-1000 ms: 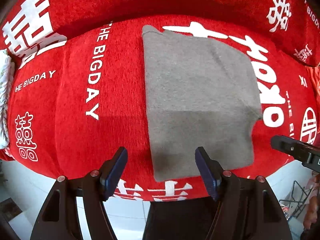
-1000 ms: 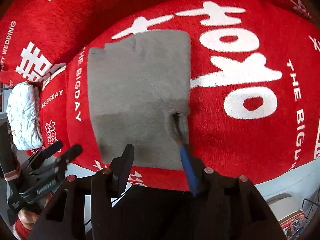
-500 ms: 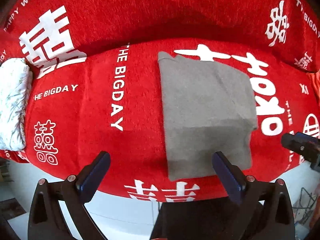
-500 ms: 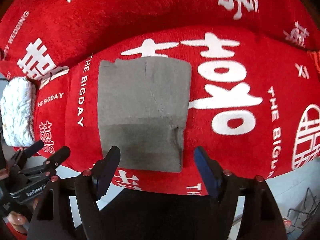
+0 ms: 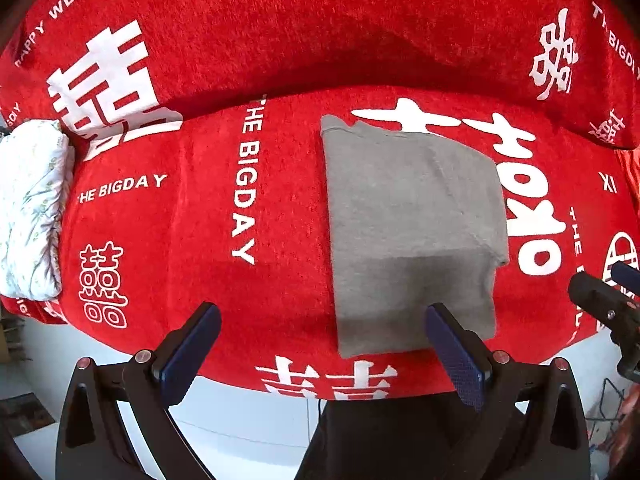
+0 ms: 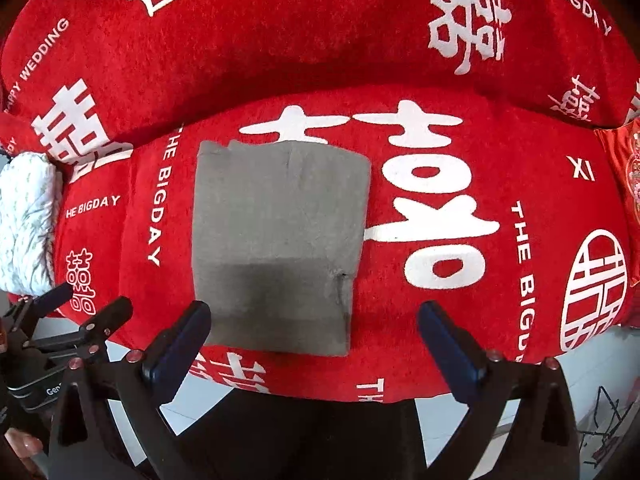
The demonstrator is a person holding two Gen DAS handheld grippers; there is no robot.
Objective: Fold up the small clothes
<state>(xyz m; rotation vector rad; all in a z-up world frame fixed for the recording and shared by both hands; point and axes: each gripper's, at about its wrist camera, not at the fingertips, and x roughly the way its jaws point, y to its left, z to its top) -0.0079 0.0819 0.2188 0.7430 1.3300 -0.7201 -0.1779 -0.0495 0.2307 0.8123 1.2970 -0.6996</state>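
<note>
Both my grippers have just let go and lifted clear, jaws spread wide and empty, left gripper [image 5: 320, 352] nearer the folded grey garment [image 5: 412, 232] lying at twelve o'clock, long axis twelve-to-six, right gripper [image 6: 314, 350] alongside.

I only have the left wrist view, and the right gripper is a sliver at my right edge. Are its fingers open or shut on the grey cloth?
Observer: Open. The right gripper has just been opening; its fingers are spread wide and press on nothing.
Operator: Does the cloth's right edge lie smooth? It is skewed in my view.
Observer: Not quite. The cloth has a small pucker on that edge, where the lighter top layer ends.
Operator: And what is past the right end of the seat?
Observer: A cushion, red with a gold pattern, sits at the end of the red cover.
</note>
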